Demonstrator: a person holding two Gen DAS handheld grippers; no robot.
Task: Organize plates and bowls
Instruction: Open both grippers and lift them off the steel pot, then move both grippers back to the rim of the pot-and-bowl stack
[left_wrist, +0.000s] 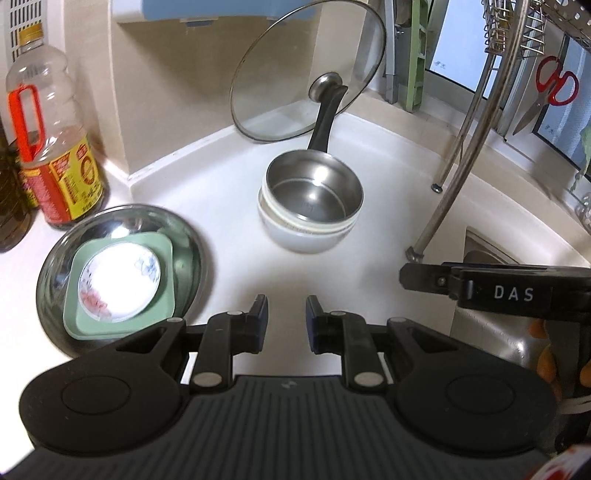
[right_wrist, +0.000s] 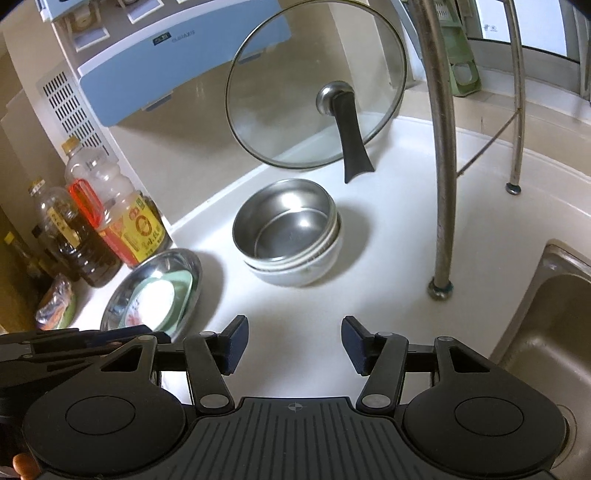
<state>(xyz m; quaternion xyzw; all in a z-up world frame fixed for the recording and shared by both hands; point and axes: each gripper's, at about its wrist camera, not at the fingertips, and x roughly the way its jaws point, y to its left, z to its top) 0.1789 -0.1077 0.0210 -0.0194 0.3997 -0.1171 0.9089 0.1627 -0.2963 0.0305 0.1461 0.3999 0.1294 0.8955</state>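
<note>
A steel bowl (left_wrist: 314, 192) (right_wrist: 284, 225) sits nested in a stack of white bowls (left_wrist: 306, 236) (right_wrist: 299, 273) mid-counter. To the left, a steel plate (left_wrist: 192, 240) (right_wrist: 188, 262) holds a green square plate (left_wrist: 168, 258) (right_wrist: 184, 286) with a small floral dish (left_wrist: 118, 280) (right_wrist: 155, 295) on top. My left gripper (left_wrist: 287, 321) hovers in front of the bowls, beside the plates, its jaws narrowly apart and empty. My right gripper (right_wrist: 295, 343) is open wider, empty, and faces the bowls from short of them. One of its fingers (left_wrist: 424, 278) shows in the left wrist view.
A glass lid (left_wrist: 306, 70) (right_wrist: 314, 85) leans on the back wall behind the bowls. Oil bottles (left_wrist: 55, 147) (right_wrist: 118, 218) stand at the left. Dish-rack legs (left_wrist: 454, 166) (right_wrist: 441, 166) and a sink (right_wrist: 546, 332) lie to the right. Red scissors (left_wrist: 550, 92) hang from the rack.
</note>
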